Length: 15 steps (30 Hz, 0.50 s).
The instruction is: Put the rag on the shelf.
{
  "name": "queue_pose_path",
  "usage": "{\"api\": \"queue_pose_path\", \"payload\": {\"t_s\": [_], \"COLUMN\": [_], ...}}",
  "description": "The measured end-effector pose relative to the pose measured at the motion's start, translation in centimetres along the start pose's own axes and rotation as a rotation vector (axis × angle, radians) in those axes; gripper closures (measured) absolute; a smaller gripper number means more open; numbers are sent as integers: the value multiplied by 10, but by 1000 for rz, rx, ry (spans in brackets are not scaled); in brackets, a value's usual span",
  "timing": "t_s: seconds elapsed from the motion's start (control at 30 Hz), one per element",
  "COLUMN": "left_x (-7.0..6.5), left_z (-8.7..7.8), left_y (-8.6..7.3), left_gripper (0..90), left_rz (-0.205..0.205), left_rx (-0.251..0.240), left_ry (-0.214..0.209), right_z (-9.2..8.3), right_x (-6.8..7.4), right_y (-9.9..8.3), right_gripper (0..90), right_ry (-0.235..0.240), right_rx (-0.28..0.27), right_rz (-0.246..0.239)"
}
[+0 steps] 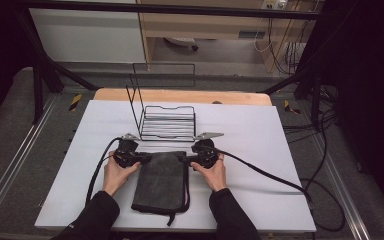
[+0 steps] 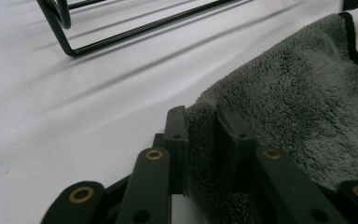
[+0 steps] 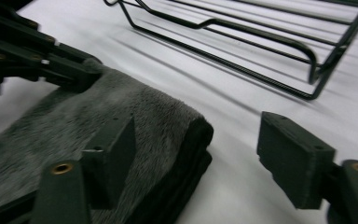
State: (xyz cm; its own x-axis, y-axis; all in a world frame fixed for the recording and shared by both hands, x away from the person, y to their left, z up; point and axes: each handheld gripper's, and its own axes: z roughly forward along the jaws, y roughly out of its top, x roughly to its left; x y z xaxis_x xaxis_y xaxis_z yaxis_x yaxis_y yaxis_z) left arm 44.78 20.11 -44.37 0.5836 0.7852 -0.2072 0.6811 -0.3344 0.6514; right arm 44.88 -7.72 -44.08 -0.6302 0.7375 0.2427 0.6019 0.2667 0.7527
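The folded towel (image 1: 161, 181) is grey, deep-pile cloth, fuzzy and matt, with a smoother dark hem. Far of it, the rack (image 1: 167, 122) is thin black wire, slightly glossy. The white table cover (image 1: 260, 165) looks smooth and matt; bare wood (image 1: 180, 96) edges the far side.

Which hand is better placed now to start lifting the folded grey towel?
Left. The left claw already pinches the towel corner, while the right claw stands open around its corner and does not press it.
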Motion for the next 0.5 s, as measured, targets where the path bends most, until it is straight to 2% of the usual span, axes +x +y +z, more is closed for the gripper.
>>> {"api": "queue_pose_path", "payload": {"t_s": [0.1,0.23,0.3,0.33,0.5], "left_x": [1,1,1,1,3], "left_z": [0,0,0,0,0], "left_y": [0,0,0,0,0], "left_gripper": [744,744,744,744,743], "left_rz": [-5,-2,0,1,0], "left_rx": [-1,-2,0,-1,1], "left_ry": [-4,-7,-9,-9,-21], "right_z": [12,15,14,14,13], "right_x": [-1,-1,0,0,-1], "right_y": [0,-4,-4,-4,-3], "right_gripper": [429,481,525,562,625], "right_ry": [-25,-21,-14,3,28], "right_rx": [21,44,53,71,97], "right_rz": [10,6,10,27,50]}}
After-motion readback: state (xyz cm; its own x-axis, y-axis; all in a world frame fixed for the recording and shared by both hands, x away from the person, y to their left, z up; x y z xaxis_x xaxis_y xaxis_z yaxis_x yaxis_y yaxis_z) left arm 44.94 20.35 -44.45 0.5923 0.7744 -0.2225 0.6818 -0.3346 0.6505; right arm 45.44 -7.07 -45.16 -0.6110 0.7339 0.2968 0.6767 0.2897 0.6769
